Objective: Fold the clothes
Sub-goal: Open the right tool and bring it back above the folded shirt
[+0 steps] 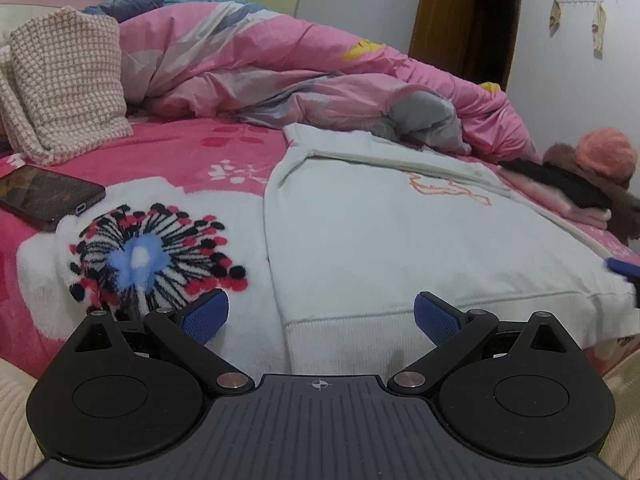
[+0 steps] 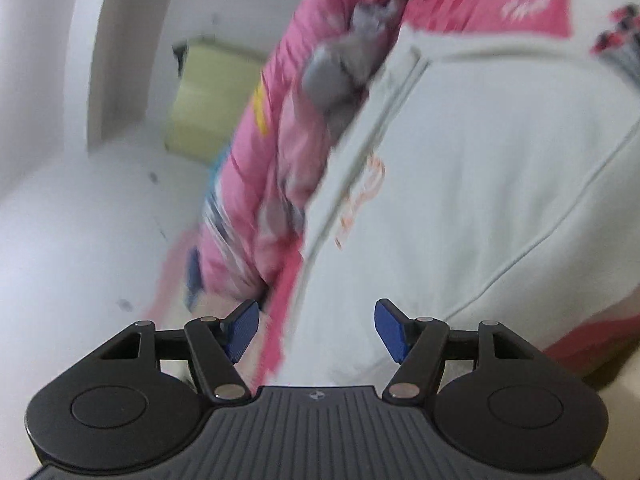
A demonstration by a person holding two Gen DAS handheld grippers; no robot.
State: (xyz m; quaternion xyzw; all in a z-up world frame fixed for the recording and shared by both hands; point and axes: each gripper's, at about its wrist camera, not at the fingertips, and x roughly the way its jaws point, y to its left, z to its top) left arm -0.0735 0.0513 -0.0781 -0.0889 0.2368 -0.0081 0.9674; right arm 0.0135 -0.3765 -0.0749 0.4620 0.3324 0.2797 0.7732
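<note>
A: Big picture first: the white sweatshirt (image 1: 420, 232) lies flat on the bed (image 1: 168, 148), its ribbed hem at the near edge, one side already turned in along the far edge.

B: And I'd say the next fold wants both corners of that hem taken together, so the cloth travels square and nothing bunches.

A: Left gripper (image 1: 320, 316) sits low at the hem, pointing slightly down, fingers spread wide, nothing between them.

B: Right gripper (image 2: 316, 330) is rolled over in its blurred view, over the sweatshirt's side by the pink duvet (image 2: 260, 184). Fingers parted too, gripping nothing.

A: Mind the phone (image 1: 44, 196), well clear to the left.
</note>
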